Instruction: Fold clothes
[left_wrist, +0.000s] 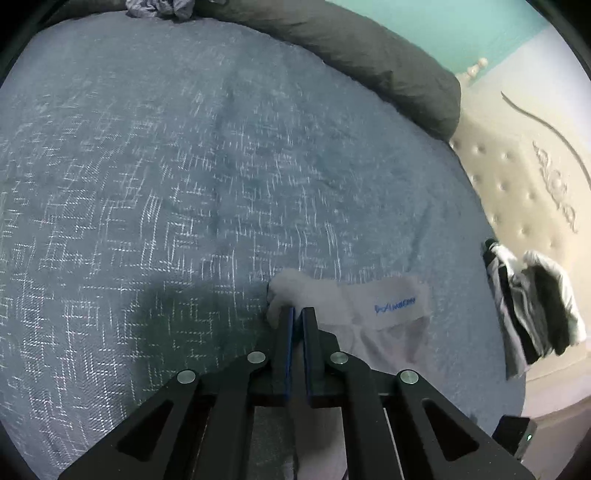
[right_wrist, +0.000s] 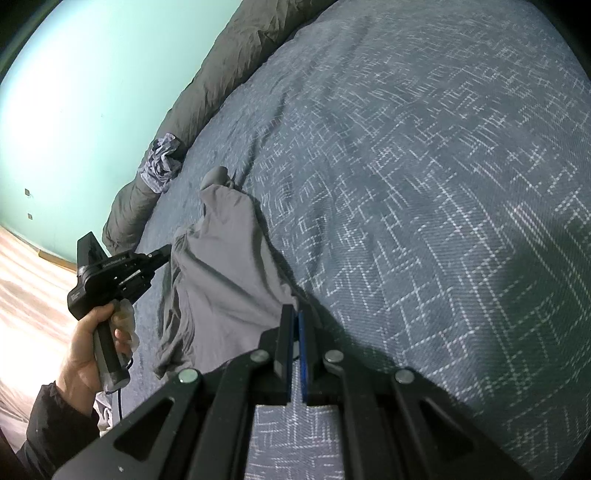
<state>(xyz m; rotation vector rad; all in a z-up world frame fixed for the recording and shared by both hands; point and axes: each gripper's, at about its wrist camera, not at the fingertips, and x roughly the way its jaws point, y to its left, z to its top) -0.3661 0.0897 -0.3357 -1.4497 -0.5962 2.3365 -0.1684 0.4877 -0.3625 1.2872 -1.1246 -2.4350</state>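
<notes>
In the left wrist view, the left claw (left_wrist: 298, 314) is clenched on the edge of a pale garment (left_wrist: 373, 314) lying on the bed (left_wrist: 166, 166) near folded clothes (left_wrist: 532, 306). In the right wrist view, the right claw (right_wrist: 294, 314) grips the same garment's corner, lifted above the bed.

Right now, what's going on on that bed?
A person is folding a light grey garment on the blue patterned bedspread, holding a gripper in each hand. The left gripper is shut on one edge of the cloth, near a printed blue logo; the right gripper is shut on another edge. The garment is stretched and bunched between them, not yet folded flat. A stack of folded clothes sits at the bed's edge, and a crumpled patterned item lies by the dark grey bolster.
</notes>
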